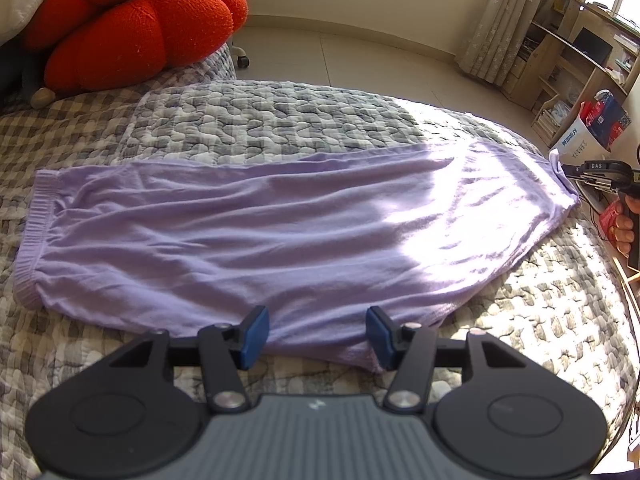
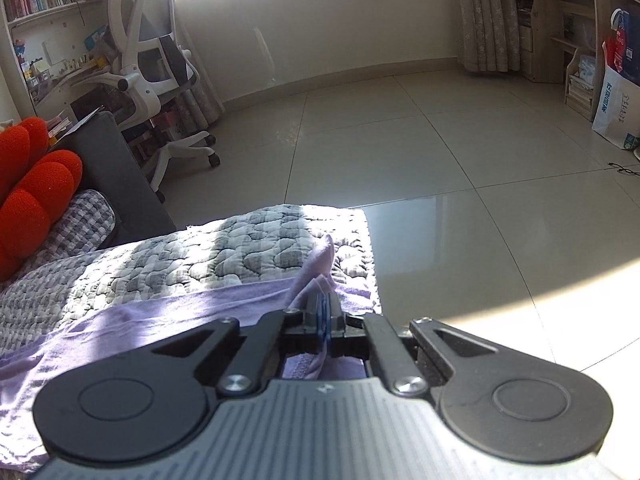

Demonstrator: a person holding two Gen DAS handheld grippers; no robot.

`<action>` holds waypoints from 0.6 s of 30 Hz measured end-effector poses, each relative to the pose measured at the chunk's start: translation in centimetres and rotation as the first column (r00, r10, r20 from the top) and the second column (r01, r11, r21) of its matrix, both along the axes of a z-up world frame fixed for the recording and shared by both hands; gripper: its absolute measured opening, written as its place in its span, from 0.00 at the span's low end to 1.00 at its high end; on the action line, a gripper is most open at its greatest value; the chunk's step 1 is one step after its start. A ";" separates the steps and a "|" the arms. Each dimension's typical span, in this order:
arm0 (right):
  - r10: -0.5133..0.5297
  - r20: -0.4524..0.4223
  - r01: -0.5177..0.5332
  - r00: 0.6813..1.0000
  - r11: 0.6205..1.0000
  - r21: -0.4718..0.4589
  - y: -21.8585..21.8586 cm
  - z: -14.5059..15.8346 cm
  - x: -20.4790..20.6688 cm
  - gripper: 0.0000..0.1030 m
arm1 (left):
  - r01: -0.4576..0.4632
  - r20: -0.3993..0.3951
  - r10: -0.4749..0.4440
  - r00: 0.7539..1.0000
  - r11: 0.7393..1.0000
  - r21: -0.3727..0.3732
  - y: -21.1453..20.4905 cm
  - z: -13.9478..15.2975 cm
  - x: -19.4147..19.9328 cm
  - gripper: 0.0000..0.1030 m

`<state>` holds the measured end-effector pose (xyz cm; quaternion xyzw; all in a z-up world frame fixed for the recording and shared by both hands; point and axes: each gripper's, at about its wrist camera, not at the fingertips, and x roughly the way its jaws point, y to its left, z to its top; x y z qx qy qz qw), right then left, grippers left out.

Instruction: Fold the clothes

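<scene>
A lilac knit garment (image 1: 260, 232) lies spread flat across the quilted grey-and-white bedspread (image 1: 260, 116), its ribbed hem at the left. My left gripper (image 1: 316, 334) is open, its blue pads straddling the garment's near edge. My right gripper (image 2: 325, 312) is shut on a corner of the same garment (image 2: 316, 268), which sticks up past the pads. In the left wrist view the right gripper (image 1: 570, 170) shows at the garment's far right corner, at the bed's edge.
A large orange knit cushion (image 1: 132, 28) sits at the head of the bed. A white office chair (image 2: 156, 64) stands on the tiled floor (image 2: 440, 160) beyond the bed. Shelves and a white paper bag (image 2: 616, 112) stand on the right.
</scene>
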<state>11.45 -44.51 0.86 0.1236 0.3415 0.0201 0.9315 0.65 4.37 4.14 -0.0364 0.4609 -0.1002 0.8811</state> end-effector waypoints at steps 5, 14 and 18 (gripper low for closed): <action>-0.002 0.025 0.003 1.000 1.000 -0.018 -0.1 0.7 -0.4 0.01 | 0.002 0.000 -0.002 1.000 1.000 0.003 -0.1 0.0 0.0 0.54; -0.189 -0.049 0.186 0.981 0.980 -0.069 -1.9 1.6 -2.2 0.01 | -0.001 0.000 0.001 1.000 1.000 -0.002 0.1 0.1 0.1 0.54; -0.211 -0.111 0.206 0.971 0.977 -0.057 -2.9 0.0 -2.8 0.01 | 0.001 0.004 -0.001 1.000 1.000 0.001 -0.1 0.1 0.0 0.54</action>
